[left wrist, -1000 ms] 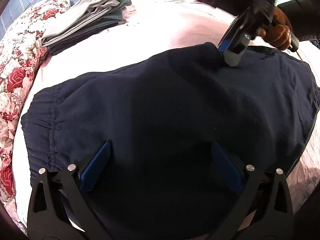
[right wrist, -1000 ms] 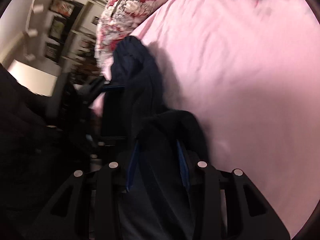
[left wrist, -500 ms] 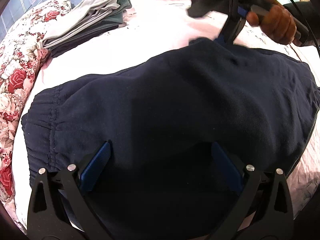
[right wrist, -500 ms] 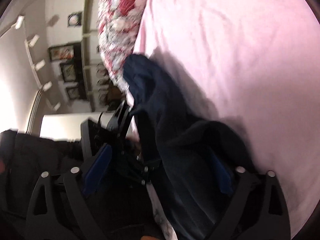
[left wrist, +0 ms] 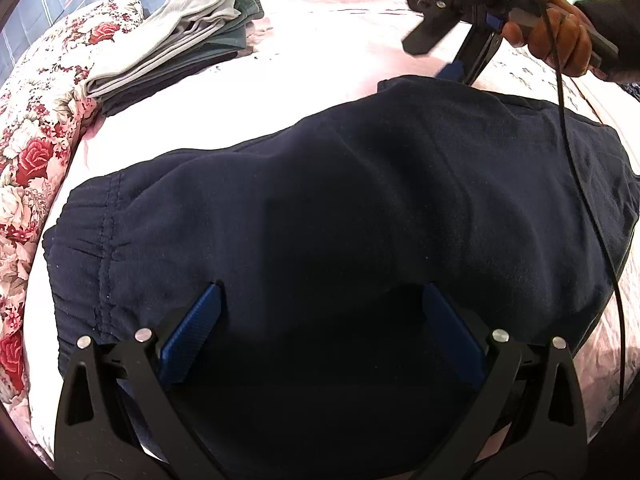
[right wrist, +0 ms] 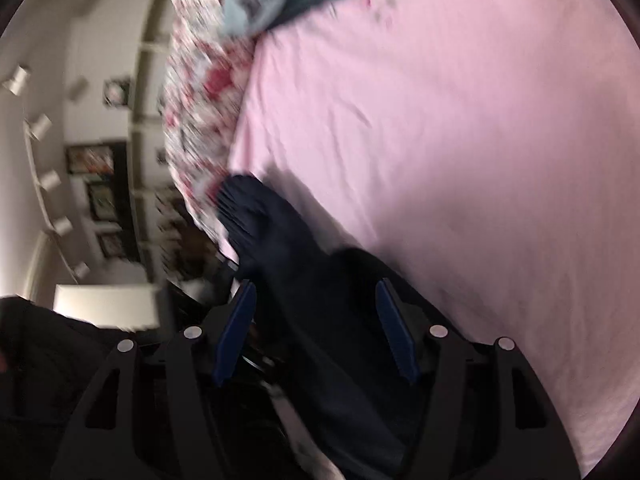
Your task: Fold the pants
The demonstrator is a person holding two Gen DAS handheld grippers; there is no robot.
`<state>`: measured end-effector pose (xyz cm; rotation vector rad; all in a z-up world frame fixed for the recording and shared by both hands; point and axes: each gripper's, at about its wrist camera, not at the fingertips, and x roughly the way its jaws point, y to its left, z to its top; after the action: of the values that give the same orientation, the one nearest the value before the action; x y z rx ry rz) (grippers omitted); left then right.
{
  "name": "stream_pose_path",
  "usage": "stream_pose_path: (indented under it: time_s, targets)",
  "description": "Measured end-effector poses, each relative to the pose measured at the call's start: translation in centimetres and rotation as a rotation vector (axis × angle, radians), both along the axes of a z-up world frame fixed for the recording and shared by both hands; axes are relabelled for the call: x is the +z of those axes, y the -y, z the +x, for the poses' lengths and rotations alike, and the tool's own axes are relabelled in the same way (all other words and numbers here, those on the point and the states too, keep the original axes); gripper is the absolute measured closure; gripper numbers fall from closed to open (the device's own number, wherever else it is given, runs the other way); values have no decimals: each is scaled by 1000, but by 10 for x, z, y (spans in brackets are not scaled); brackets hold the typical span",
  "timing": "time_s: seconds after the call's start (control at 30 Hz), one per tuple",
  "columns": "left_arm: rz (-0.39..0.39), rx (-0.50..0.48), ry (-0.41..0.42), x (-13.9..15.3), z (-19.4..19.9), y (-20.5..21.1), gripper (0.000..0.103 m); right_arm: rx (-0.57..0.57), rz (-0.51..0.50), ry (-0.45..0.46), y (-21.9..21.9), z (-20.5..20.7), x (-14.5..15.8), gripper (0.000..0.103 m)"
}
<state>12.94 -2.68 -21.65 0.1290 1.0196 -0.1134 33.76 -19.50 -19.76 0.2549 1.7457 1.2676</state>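
From the left wrist, you had your left gripper (left wrist: 320, 336) spread wide over the near side of the pants (left wrist: 340, 208), its blue pads (left wrist: 192, 332) resting on the cloth and pinching nothing. The pants were a dark navy fleecy pair, folded over into one broad slab on the pink sheet (left wrist: 320, 52), with the gathered waistband toward the floral quilt (left wrist: 36, 120) at the bed's left edge. Your right gripper (left wrist: 460, 68) sat at the far edge of the pants, above the cloth. A stack of folded clothes (left wrist: 184, 36) waited near the far-left corner. My advice was to keep that left one pressing as an anchor.

From the right wrist, blurred, your right gripper (right wrist: 316, 332) had its jaws closing with a ridge of navy cloth between them, neither pad visibly squeezing it. You needed both layers gathered deep between the pads before any lift, or the top layer alone would likely slide.
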Motion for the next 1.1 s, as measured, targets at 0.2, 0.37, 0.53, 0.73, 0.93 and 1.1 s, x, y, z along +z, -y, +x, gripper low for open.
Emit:
stream_pose_path:
  time_s: [0.2, 0.37, 0.53, 0.73, 0.93, 1.1]
  targets:
    - [-2, -2, 9, 0, -2, 0, 2, 232, -53, -78, -31, -19, -18, 31]
    - [-5, -2, 14, 0, -2, 1, 2, 177, 41, -221, -50, -19, -31, 26]
    - [-6, 3, 18, 0, -2, 2, 2, -82, -19, -212, -12, 0, -38, 92]
    - [23, -36, -22, 9, -5, -4, 2, -201, -16, -129, 0, -9, -21, 95]
    - [134, -107, 19, 38, -11, -11, 2, -382, -30, -217, 30, 10, -55, 91]
    - [89, -152, 126, 57, 9, -11, 2, -447, -34, 47, 63, 11, 15, 54]
